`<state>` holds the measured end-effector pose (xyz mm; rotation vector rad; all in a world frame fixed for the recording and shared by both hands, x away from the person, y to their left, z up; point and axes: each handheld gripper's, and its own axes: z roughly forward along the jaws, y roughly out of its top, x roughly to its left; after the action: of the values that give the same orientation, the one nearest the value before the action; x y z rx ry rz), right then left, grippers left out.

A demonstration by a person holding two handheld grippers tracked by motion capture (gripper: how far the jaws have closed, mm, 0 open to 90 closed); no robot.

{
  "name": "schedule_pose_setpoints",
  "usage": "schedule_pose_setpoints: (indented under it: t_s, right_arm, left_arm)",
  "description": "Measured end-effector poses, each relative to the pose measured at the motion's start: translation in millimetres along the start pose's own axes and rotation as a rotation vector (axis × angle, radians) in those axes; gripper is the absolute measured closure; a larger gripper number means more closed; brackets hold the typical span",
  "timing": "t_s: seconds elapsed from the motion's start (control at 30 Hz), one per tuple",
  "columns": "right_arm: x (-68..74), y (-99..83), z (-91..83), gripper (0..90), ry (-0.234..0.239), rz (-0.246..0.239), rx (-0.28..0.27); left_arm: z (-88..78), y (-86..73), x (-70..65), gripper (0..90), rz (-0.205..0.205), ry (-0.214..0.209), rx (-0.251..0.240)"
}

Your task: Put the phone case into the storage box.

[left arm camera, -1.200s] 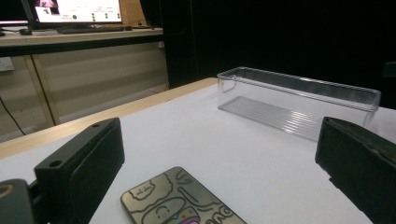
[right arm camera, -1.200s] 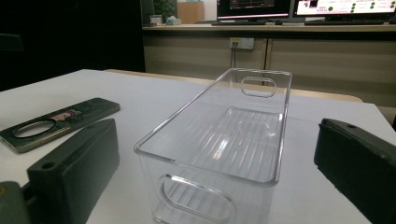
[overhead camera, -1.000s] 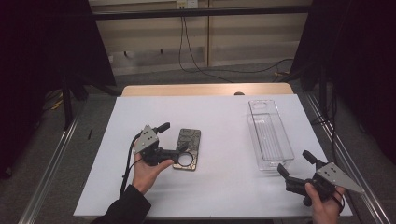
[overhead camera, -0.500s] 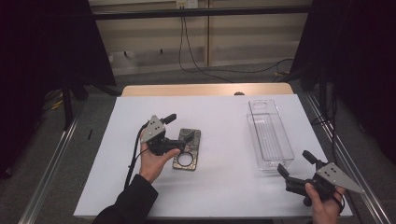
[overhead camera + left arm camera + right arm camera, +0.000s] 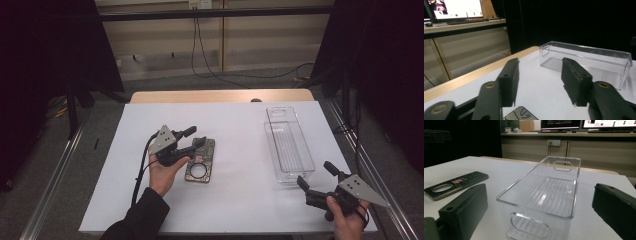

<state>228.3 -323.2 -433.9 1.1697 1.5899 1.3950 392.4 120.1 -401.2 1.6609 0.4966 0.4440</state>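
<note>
Left claw (image 5: 190, 140) has just been closing, jaws still apart over the phone case's (image 5: 201, 160) top end, nothing gripped. Case is lying flat mid-counter (image 5: 240, 200). Right claw (image 5: 316, 176) is sitting open near the clear bin (image 5: 289, 145).

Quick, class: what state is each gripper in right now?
Left gripper: open, jaws just closing, above the phone case, not gripping it.
Right gripper: open, empty, near the clear bin.

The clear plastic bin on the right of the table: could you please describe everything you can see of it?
The clear plastic bin is a long, narrow, open-topped rectangular box of transparent plastic with a ribbed floor, rounded corners and an oval handle cutout in each short end. It stands upright and empty on the white table, its long sides running away from the person; nothing touches it.
</note>
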Motion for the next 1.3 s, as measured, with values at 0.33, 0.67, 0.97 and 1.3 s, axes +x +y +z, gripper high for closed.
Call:
schedule_pose_setpoints:
  t_s: [0.33, 0.67, 0.97, 1.3]
  right_arm:
    - [0.1, 0.0, 0.3, 0.0, 0.004, 0.0, 0.001]
    - [-0.3, -0.2, 0.1, 0.0, 0.003, 0.003, 0.003]
    - [-0.2, -0.2, 0.4, 0.0, 0.003, 0.002, 0.004]
    - [0.0, -0.1, 0.2, 0.0, 0.002, 0.001, 0.002]
  left_arm:
    - [0.1, -0.6, 0.1, 73.7, -0.018, -0.033, 0.04]
    - [1.5, -0.9, 0.2, 90.0, -0.046, -0.07, 0.13]
    - [4.8, 3.2, -2.7, 90.0, -0.074, -0.133, 0.24]
    - [8.8, 2.0, -3.7, 90.0, -0.11, -0.161, 0.414]
